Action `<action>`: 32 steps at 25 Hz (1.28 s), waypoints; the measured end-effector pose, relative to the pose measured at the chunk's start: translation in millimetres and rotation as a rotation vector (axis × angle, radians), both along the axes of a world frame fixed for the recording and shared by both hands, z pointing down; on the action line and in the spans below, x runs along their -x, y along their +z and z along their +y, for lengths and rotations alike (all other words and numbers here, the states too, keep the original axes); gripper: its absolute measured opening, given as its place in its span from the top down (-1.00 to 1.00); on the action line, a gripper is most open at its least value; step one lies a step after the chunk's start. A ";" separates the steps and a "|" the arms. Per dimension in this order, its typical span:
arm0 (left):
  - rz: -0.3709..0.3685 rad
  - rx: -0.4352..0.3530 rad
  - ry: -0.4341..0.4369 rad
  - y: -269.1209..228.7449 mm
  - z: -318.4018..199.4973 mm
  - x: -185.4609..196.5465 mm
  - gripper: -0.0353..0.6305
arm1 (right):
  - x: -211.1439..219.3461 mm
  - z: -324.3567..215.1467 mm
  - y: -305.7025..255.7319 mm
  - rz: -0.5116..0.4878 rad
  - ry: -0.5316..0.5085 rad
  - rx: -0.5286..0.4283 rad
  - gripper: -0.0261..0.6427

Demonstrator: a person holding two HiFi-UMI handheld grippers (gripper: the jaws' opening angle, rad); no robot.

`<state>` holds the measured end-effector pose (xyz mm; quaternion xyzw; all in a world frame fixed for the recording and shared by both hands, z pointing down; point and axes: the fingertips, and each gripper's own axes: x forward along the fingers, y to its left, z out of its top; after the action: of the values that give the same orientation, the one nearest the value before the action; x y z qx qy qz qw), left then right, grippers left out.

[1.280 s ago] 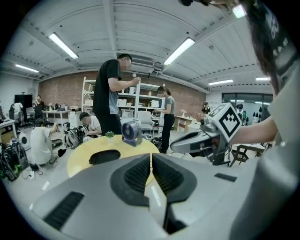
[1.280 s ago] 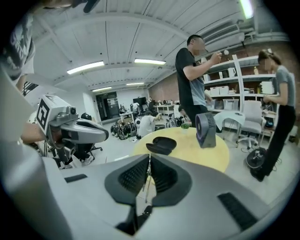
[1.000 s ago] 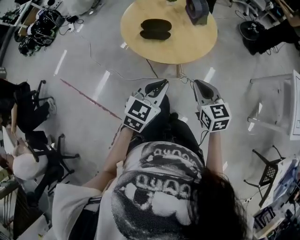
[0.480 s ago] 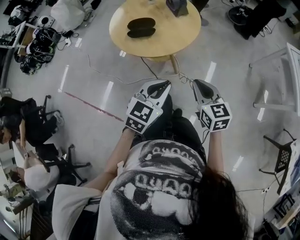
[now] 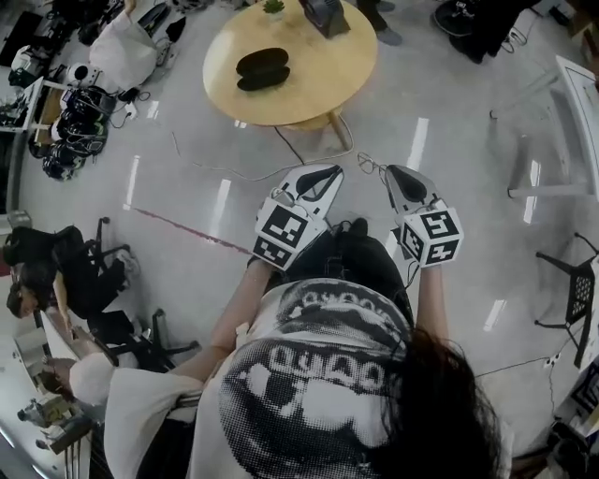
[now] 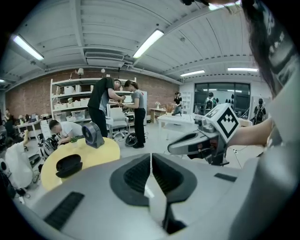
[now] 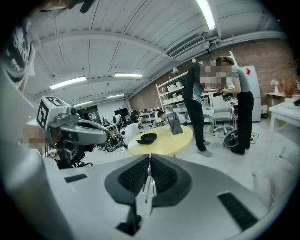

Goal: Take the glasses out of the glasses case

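A black glasses case [image 5: 262,68] lies closed on a round yellow table [image 5: 318,84] at the top of the head view, well ahead of both grippers. The left gripper view shows the case [image 6: 69,165] low at the left, and the right gripper view shows the case [image 7: 146,138] just left of centre. My left gripper [image 5: 328,175] and right gripper [image 5: 397,174] are held side by side in front of my body, above the floor and short of the table. Both are shut and hold nothing.
A dark fan [image 5: 326,14] stands at the table's far edge. A cable [image 5: 281,150] trails over the floor below the table. Two people [image 6: 117,112] stand beyond it. Chairs [image 5: 103,281] and gear [image 5: 75,122] are at the left, a white table [image 5: 576,103] at the right.
The table and case have slid up and to the left in the head view as I move and turn. Both grippers keep their place in front of me, still shut.
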<state>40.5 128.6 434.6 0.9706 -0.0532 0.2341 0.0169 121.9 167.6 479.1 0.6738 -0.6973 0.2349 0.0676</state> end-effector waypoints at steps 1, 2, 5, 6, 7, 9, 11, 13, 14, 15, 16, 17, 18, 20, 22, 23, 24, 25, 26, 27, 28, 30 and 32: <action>-0.003 0.000 0.010 0.8 0.0 -1.7 0.83 | -1.7 0.6 0.6 -0.002 0.008 0.002 0.90; -0.007 0.000 0.019 1.9 -0.2 -2.5 0.83 | -2.9 1.3 1.2 -0.004 0.016 0.004 0.90; -0.014 0.002 0.042 4.7 -2.4 0.0 0.83 | -2.7 2.0 1.4 -0.004 0.038 0.010 0.90; -0.014 0.003 0.046 5.0 -4.3 2.4 0.83 | -1.2 1.3 1.2 -0.003 0.043 0.012 0.90; -0.014 0.004 0.050 5.2 -6.8 5.4 0.83 | 1.2 0.2 1.2 -0.002 0.049 0.014 0.90; -0.012 0.009 0.055 4.9 -12.4 13.0 0.83 | 7.6 -2.1 2.1 -0.002 0.059 0.023 0.90; -0.008 0.014 0.061 4.5 -19.0 21.9 0.83 | 15.8 -5.2 3.0 -0.005 0.072 0.032 0.90; -0.006 0.016 0.071 4.7 -26.6 32.3 0.84 | 25.7 -10.7 2.6 -0.005 0.085 0.037 0.90; -0.006 0.016 0.077 4.9 -30.0 38.2 0.83 | 31.3 -13.9 2.1 -0.005 0.089 0.039 0.90; -0.006 0.016 0.084 4.6 -33.0 44.3 0.83 | 37.2 -17.2 1.5 -0.005 0.093 0.040 0.90; -0.005 0.016 0.092 3.9 -35.9 50.3 0.83 | 43.1 -20.7 0.8 -0.005 0.097 0.042 0.90; -0.002 0.018 0.098 2.7 -39.2 56.2 0.83 | 48.8 -24.6 0.0 -0.004 0.100 0.044 0.90; 0.001 0.019 0.103 1.4 -43.2 61.7 0.83 | 54.5 -28.8 -0.7 -0.003 0.104 0.046 0.90; 0.006 0.023 0.111 0.0 -51.9 71.7 0.83 | 65.4 -37.5 -1.4 -0.002 0.110 0.050 0.90; 0.012 0.027 0.121 0.1 -59.9 80.0 0.83 | 75.2 -45.7 -1.8 -0.001 0.118 0.052 0.90; 0.015 0.029 0.127 0.5 -63.5 83.4 0.83 | 79.3 -49.5 -2.3 0.001 0.123 0.052 0.90; 0.018 0.030 0.134 1.1 -67.0 86.2 0.83 | 82.8 -53.2 -3.0 0.002 0.129 0.050 0.90; 0.020 0.030 0.141 1.8 -70.2 88.6 0.83 | 85.8 -56.7 -3.9 0.005 0.136 0.048 0.90; 0.023 0.031 0.150 2.5 -72.8 90.8 0.83 | 88.5 -59.6 -4.8 0.008 0.143 0.047 0.90; 0.025 0.033 0.159 3.2 -74.6 92.9 0.83 | 91.1 -61.8 -5.4 0.011 0.151 0.046 0.90; 0.028 0.035 0.169 3.8 -75.7 95.2 0.83 | 93.9 -63.2 -5.7 0.013 0.159 0.046 0.90; 0.032 0.039 0.190 4.6 -76.4 99.6 0.83 | 99.4 -64.5 -6.2 0.015 0.177 0.047 0.90; 0.035 0.041 0.209 4.8 -77.2 104.0 0.83 | 104.9 -65.3 -6.9 0.016 0.194 0.047 0.90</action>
<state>-63.5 51.4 439.4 0.9743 0.0537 0.2184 0.0134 16.9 102.3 472.2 0.7381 -0.6227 0.2513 0.0660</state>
